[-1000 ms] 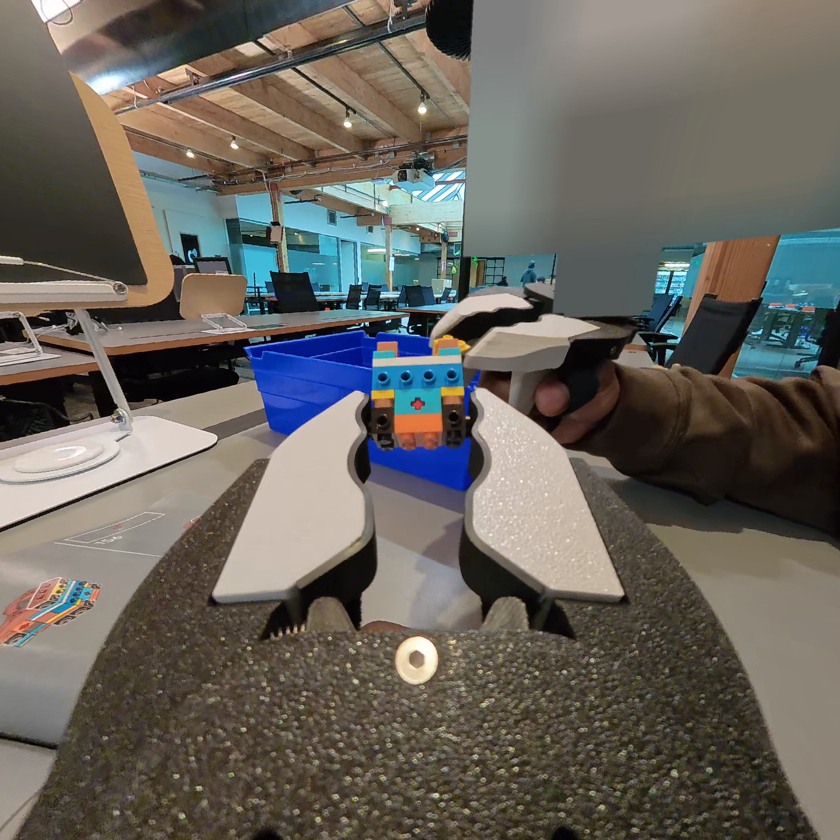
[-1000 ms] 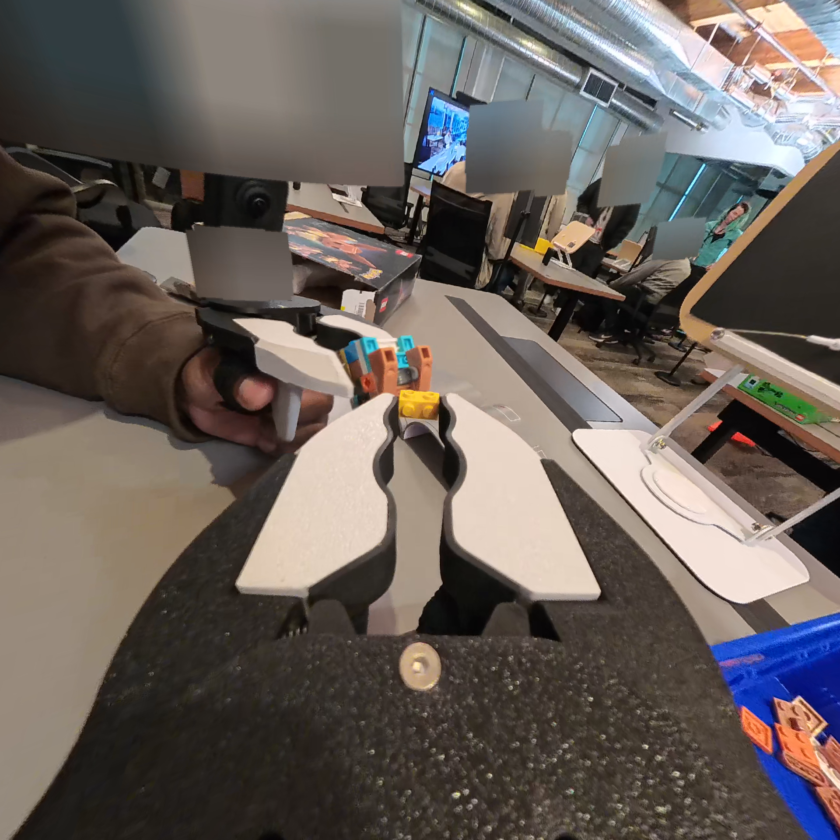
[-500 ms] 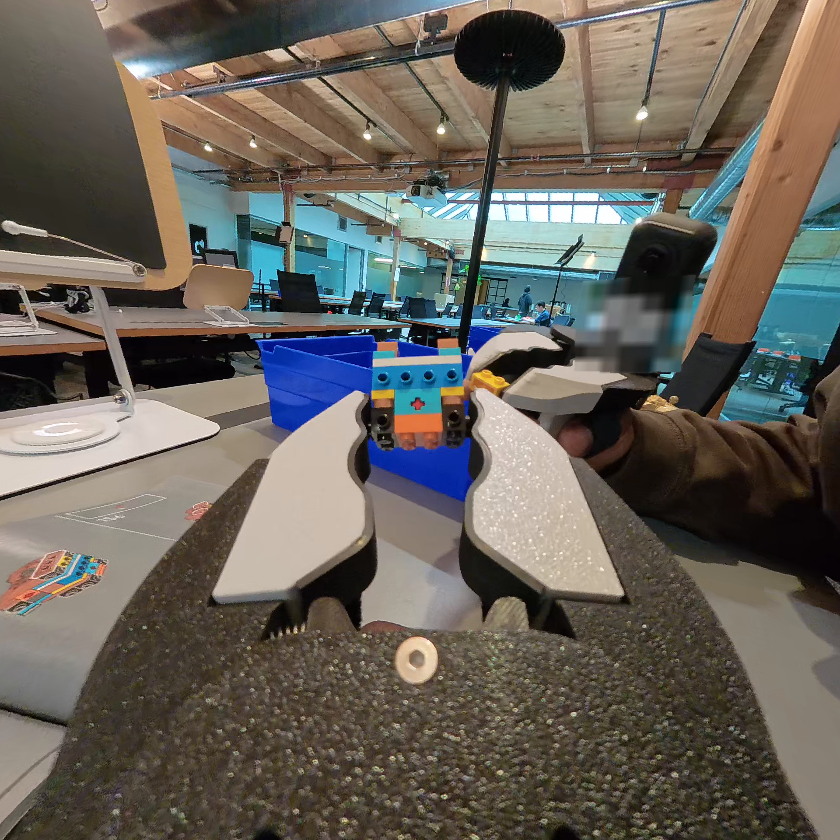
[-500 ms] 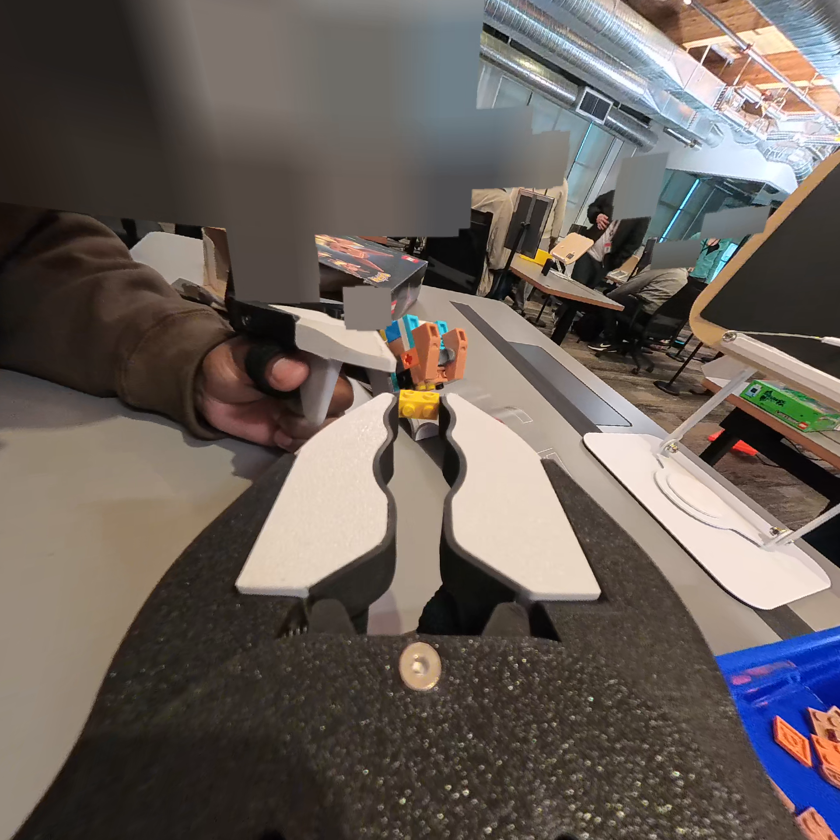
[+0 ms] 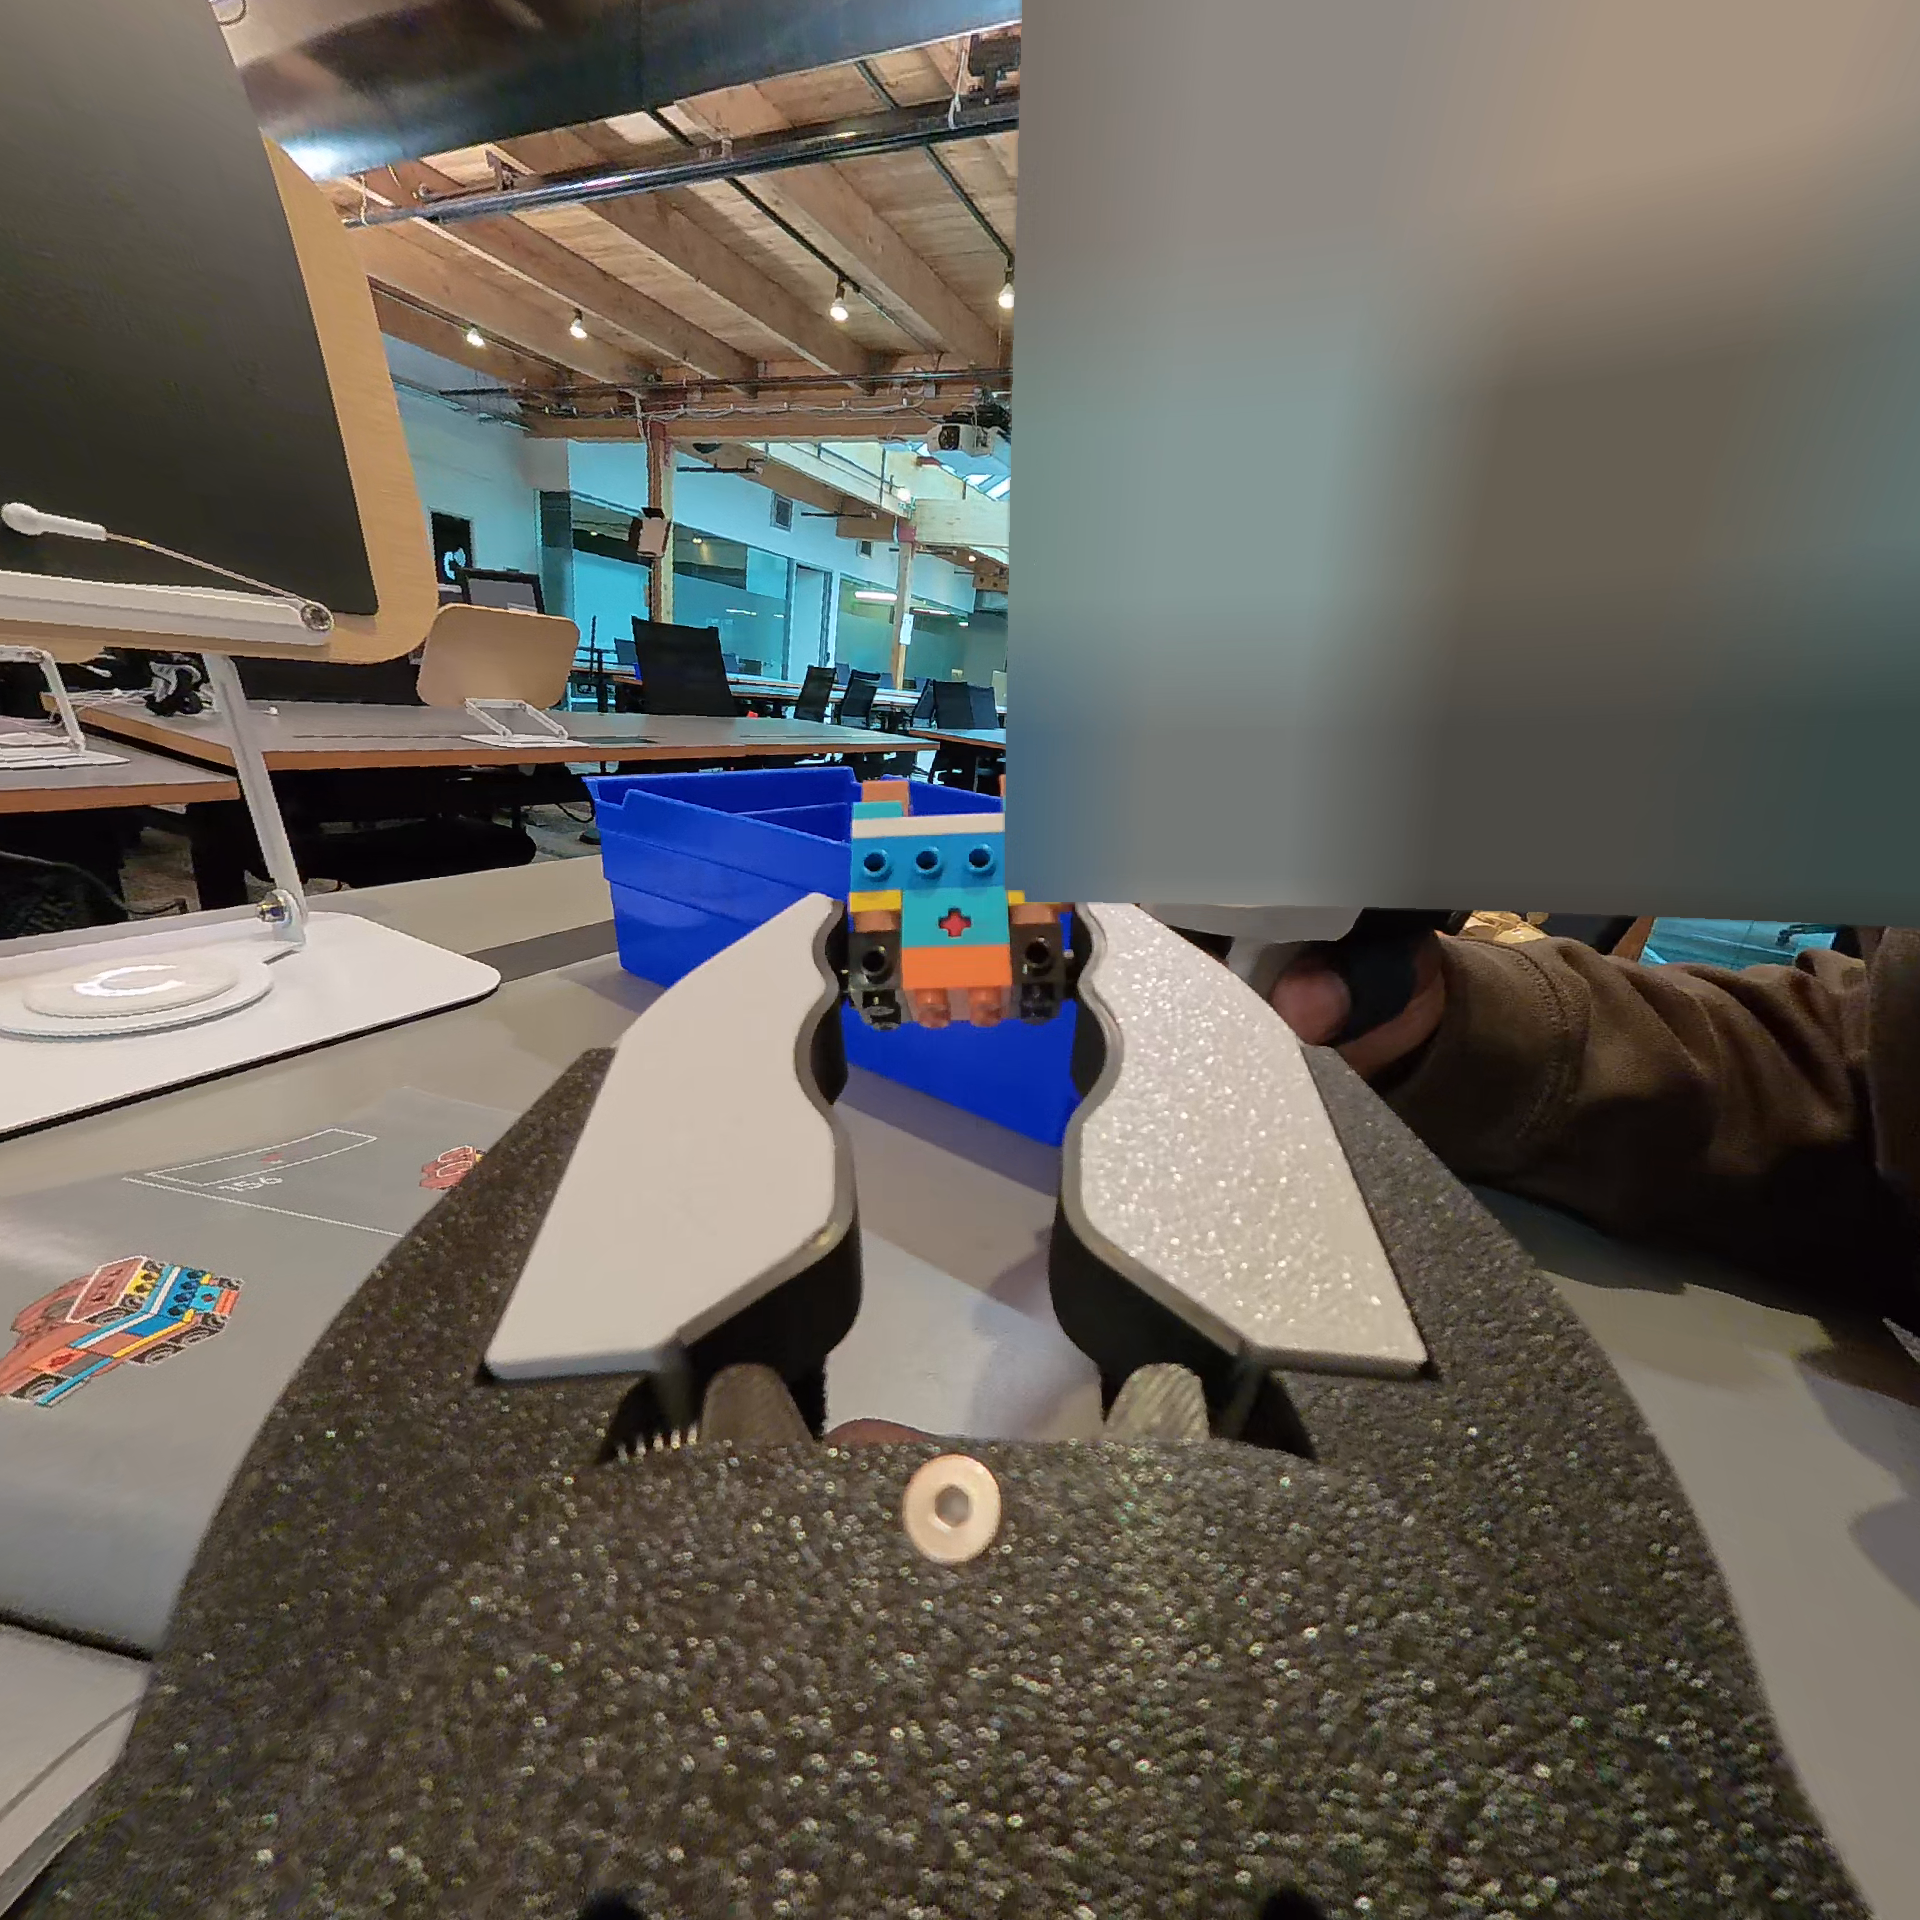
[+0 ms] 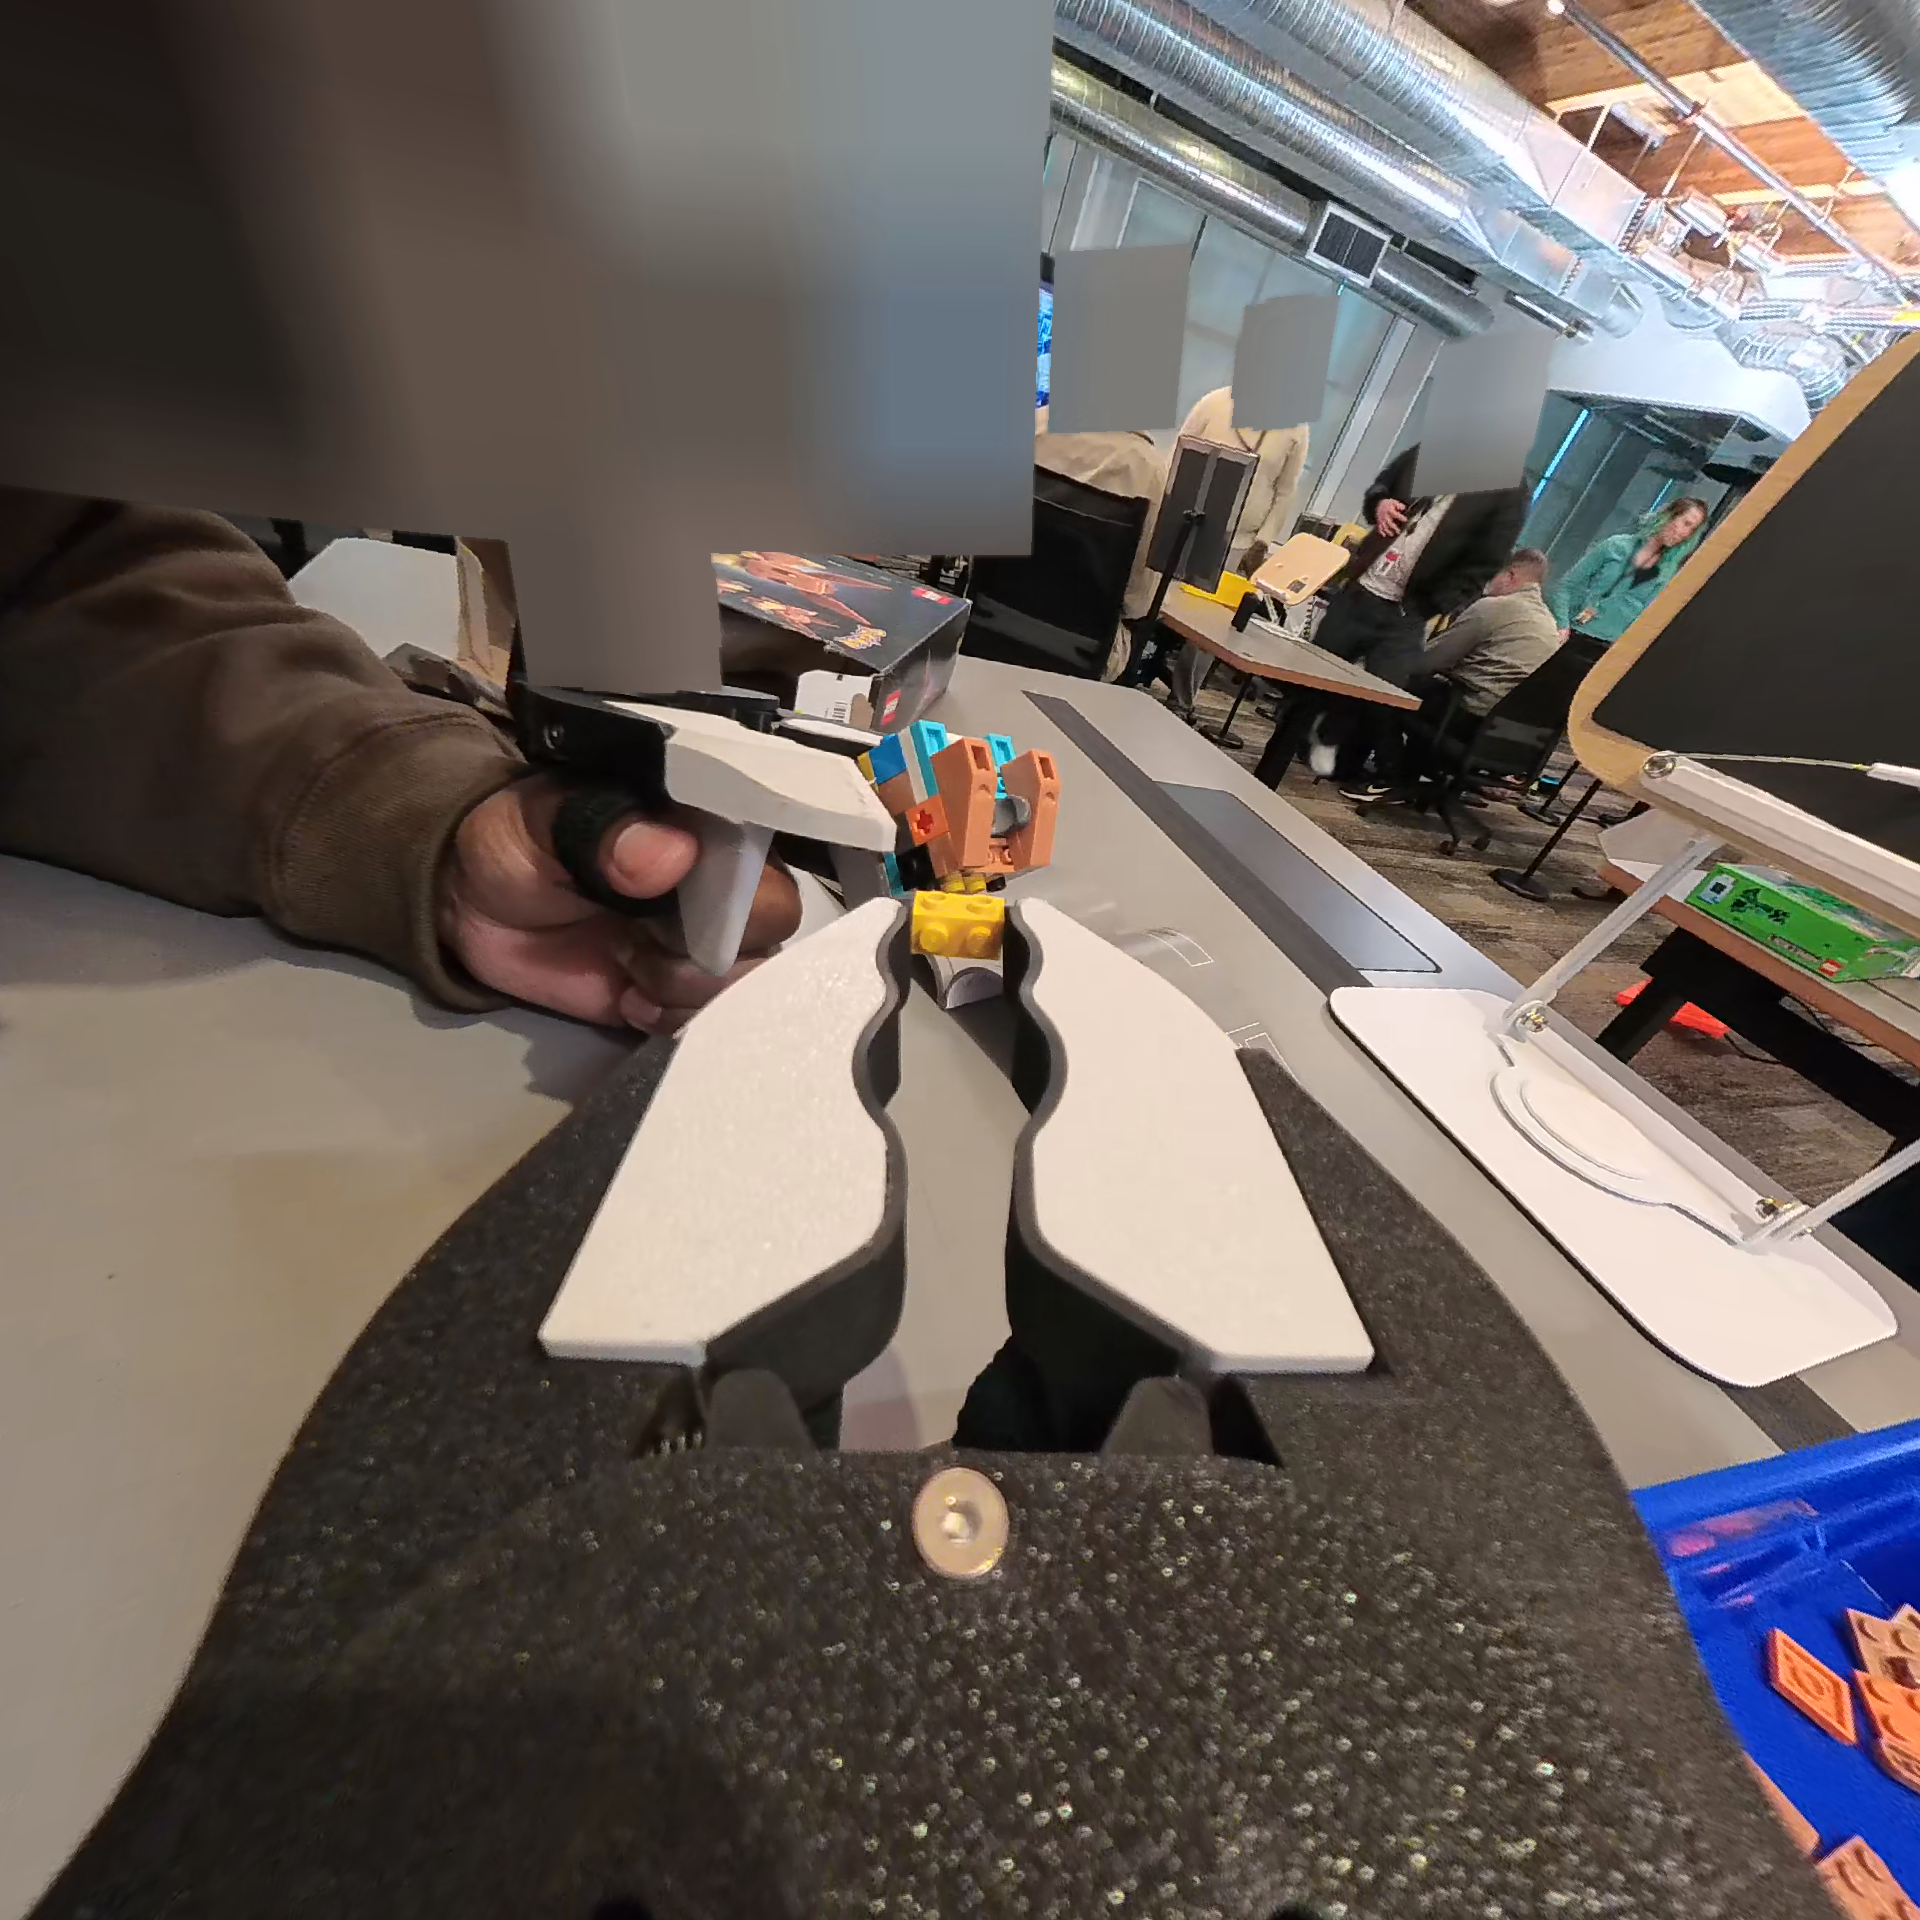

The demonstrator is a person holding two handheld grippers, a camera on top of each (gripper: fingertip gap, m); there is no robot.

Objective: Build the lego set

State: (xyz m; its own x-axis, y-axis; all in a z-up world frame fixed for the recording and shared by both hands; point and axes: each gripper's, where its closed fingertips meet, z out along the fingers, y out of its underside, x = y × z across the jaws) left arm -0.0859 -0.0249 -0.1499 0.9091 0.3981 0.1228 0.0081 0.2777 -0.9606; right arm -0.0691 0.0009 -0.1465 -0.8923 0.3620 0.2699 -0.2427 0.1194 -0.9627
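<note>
Between my left gripper's [image 5: 956, 961] clamped fingers sits the half-built model [image 5: 951, 920]; my right gripper [image 6: 958, 928] pinches a yellow brick [image 6: 958, 925] just beneath it. Misaligned studs could pop pieces loose.

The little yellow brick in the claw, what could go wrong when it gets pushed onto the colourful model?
The yellow brick is pinched only at the right claw tips, so it might twist or pop out when pressed. The model hangs in the air in the left claw, held by its sides, so a hard push could tilt it or knock pieces loose. Dropped parts could bounce off the table.
</note>
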